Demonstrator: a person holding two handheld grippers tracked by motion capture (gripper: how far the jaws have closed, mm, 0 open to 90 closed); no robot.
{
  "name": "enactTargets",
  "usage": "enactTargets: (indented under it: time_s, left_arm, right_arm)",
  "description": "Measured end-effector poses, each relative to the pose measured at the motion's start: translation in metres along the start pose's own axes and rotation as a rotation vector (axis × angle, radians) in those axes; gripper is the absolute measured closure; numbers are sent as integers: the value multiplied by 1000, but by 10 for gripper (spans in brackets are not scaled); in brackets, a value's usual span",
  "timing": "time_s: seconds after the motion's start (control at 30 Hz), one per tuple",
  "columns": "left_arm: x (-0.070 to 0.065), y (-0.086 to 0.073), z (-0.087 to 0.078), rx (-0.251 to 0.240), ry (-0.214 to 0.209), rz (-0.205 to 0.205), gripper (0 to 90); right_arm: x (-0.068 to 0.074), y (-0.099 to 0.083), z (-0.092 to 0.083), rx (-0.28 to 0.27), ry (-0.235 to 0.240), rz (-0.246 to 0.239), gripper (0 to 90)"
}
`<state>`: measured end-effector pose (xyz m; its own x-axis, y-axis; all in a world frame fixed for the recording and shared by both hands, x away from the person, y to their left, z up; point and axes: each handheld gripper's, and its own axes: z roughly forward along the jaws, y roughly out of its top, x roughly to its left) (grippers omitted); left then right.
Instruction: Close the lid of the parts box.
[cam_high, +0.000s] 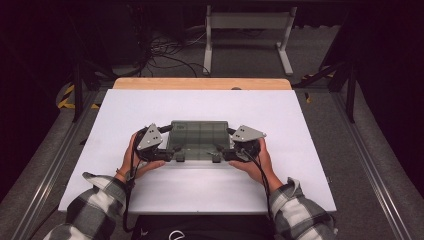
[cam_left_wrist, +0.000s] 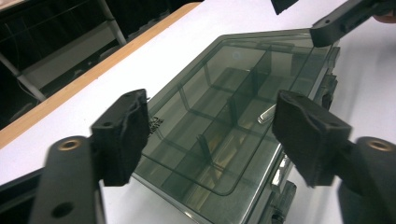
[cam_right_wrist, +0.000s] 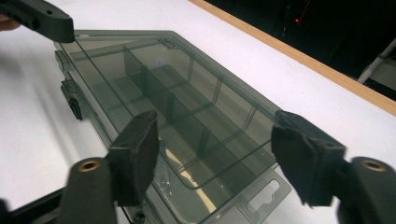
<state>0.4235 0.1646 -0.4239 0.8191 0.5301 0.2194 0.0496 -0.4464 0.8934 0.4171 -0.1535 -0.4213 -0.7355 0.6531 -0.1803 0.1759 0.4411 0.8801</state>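
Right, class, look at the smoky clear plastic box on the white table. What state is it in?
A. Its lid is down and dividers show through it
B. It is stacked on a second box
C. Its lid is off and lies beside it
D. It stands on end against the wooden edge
A: the compartment box lies flat on the white table with its transparent lid down, and the inner dividers show through it.

Box (cam_left_wrist: 224, 121) near corner cut off; contents perhaps indiscernible.
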Motion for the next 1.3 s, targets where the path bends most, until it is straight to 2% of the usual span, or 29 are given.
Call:
enactTargets:
  time_s: [0.1,0.2,0.3,0.43,0.53,0.7,0.83,0.87,1.0,1.1,1.3]
  left_arm:
    - [0,0,1,-2,2,-6,173]
    - [0,0,1,-1,-11,-12,103]
    - [0,0,0,-26,-56,-23,76]
    - [-1,0,1,-19,-65,-17,38]
    - [-1,0,0,-24,-60,-10,31]
    - [-2,0,-3,-42,-20,13,42]
    - [-2,1,-6,-54,-4,9,44]
    - [-3,1,-7,-61,-5,0,43]
    - [-4,2,-11,-67,-5,3,44]
    - [-6,2,-13,-63,0,17,43]
    - [-8,3,-17,-60,-3,21,39]
  right_arm:
    - [1,0,2,3,-1,-2,182]
    - [2,1,2,3,-17,-1,145]
    - [2,1,3,-6,-21,12,92]
    - [3,3,2,-12,-8,12,45]
    - [3,3,1,-22,-9,14,43]
    - [3,4,0,-26,-14,10,41]
    - [4,4,0,-15,-20,-4,45]
    - [5,5,0,-15,-24,-8,47]
    - [8,7,-4,-24,-41,-35,55]
    - [10,7,-7,-27,-45,-44,56]
    - [10,8,-10,-28,-48,-43,57]
